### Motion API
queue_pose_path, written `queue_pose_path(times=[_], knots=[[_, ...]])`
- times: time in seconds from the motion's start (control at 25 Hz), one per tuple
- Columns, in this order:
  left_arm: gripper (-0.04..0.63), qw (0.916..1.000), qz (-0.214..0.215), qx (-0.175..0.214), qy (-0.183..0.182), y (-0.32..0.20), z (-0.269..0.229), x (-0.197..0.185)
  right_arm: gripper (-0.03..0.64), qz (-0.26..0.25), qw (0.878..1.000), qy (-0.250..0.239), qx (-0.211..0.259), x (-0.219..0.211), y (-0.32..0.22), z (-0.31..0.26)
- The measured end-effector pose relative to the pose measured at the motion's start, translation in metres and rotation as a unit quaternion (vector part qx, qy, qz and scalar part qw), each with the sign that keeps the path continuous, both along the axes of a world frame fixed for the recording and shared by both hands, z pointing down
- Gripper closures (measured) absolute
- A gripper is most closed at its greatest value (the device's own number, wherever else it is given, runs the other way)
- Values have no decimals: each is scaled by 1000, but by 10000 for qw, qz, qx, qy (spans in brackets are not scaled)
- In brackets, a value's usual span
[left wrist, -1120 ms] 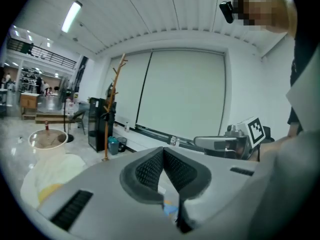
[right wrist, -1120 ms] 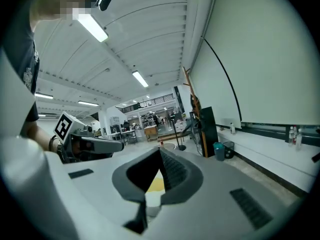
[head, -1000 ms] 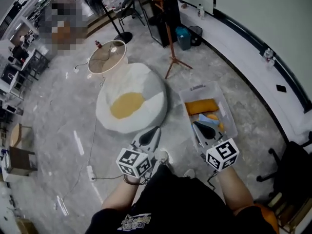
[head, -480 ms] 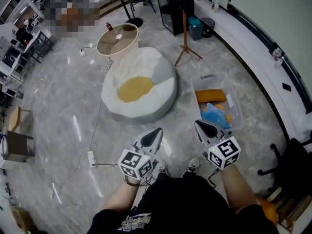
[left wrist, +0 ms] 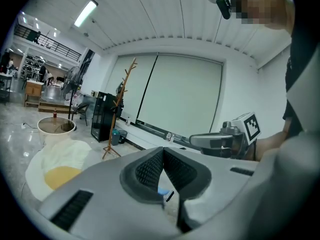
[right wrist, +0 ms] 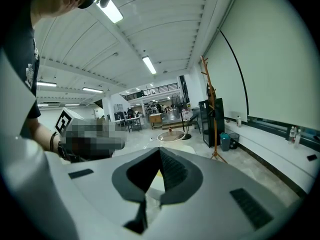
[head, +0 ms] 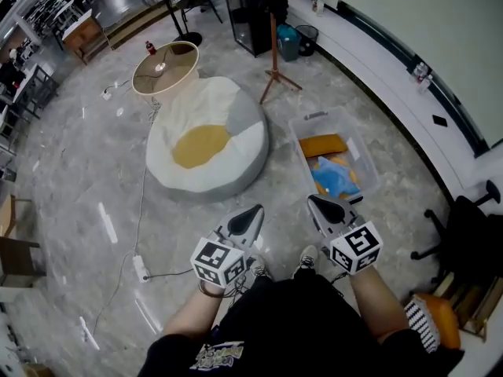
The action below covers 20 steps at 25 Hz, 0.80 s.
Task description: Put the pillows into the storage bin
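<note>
Storage bin (head: 366, 165): clear, rigid plastic, rectangular, standing open on the grey marbled floor (head: 94, 179). Its long axis runs away from the person, with the near short end just ahead of the right gripper (head: 317, 203).

Contents: an orange pillow (head: 322, 145), flat and oblong, lies across the far end with its long axis square to the bin's. A blue pillow (head: 333, 177), crumpled and soft, fills the near half. A further orange-yellow patch shows beside the blue one, but what it is cannot be made out.

Right gripper: fingers (right wrist: 172, 171) clenched tip to tip, nothing between them. The ribbed dark pads meet at the top.

Left gripper (head: 252, 210): fingers (left wrist: 147, 171) likewise clenched and empty, held beside the right gripper, apart from the bin.

Left of the bin, well apart, sits a white beanbag (head: 236, 171), rounded and slack. On it lie a yellow pillow (head: 200, 145) near the middle and a grey patch (head: 244, 118) at its far edge; whether the patch is a pillow cannot be told.

Beyond are a tan lampshade (head: 163, 67) and a wooden coat stand (head: 273, 34), its top cut off by the frame.
</note>
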<state>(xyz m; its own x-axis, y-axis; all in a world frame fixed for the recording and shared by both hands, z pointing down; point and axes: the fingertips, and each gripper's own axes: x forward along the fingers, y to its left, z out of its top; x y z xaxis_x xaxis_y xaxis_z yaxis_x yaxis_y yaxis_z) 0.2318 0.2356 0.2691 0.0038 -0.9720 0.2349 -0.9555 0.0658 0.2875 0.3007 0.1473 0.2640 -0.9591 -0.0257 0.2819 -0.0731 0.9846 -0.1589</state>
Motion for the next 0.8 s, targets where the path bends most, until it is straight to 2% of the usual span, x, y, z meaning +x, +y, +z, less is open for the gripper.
queue_pose_path(times=[0.32, 0.8], knots=[[591, 9999, 150, -44, 22, 18, 1, 4, 614, 131, 9999, 5, -40, 4, 18, 2], [591, 9995, 306, -23, -85, 17, -9, 18, 614, 261, 9996, -93, -88, 17, 18, -2]])
